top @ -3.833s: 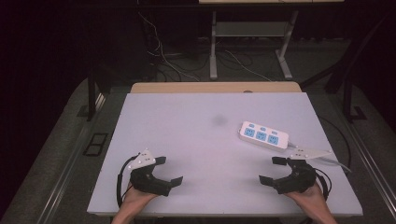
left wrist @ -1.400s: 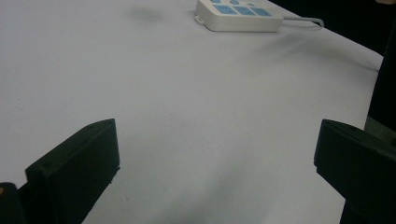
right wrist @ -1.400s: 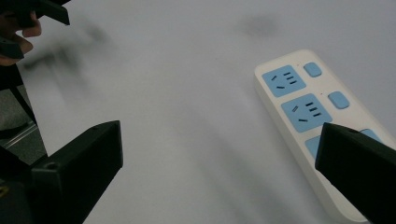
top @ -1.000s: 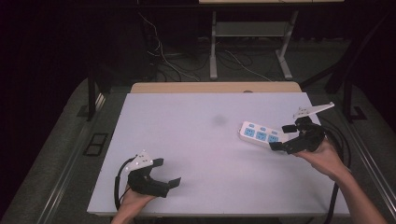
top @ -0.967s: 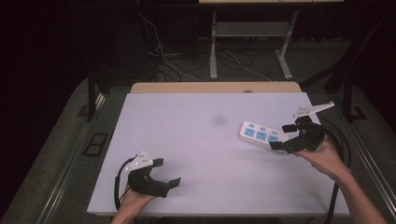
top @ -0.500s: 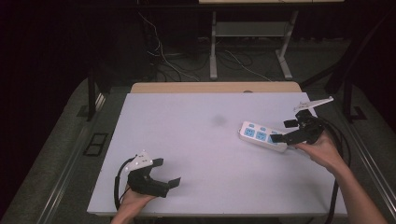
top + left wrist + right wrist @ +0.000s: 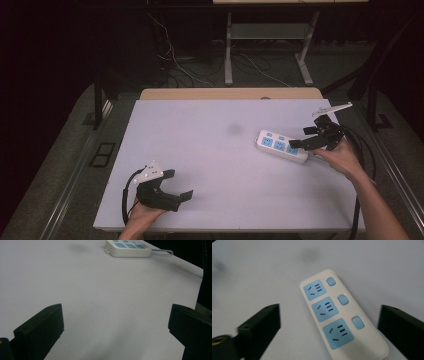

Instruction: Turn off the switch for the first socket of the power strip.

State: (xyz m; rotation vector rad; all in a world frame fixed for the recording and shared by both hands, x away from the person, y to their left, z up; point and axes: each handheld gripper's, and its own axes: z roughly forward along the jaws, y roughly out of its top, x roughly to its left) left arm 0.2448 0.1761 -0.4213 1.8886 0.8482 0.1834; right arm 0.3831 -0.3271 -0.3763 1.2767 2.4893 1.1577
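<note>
A white power strip [image 7: 281,146] with three blue sockets and three switches lies flat on the right part of the white table [image 7: 200,150]. Its cable runs off its right end. My right gripper [image 7: 301,137] hovers over the strip's right end, open, jaws set wide to either side of the strip [image 7: 338,315] and not touching it. A small red light glows by the nearest switch [image 7: 358,322]. My left gripper [image 7: 180,185] rests at the table's front left, open, nothing between its jaws. The power strip [image 7: 127,248] lies far ahead in the left gripper view.
A faint grey smudge [image 7: 234,129] marks the table's middle. A wooden strip [image 7: 230,93] borders the far edge. Behind it are desk legs [image 7: 229,55] and loose cables on the floor. Black cables [image 7: 362,150] trail off the right edge.
My right gripper has gone from the front right corner up to the power strip and now sits over its right end. The left gripper has stayed put.
</note>
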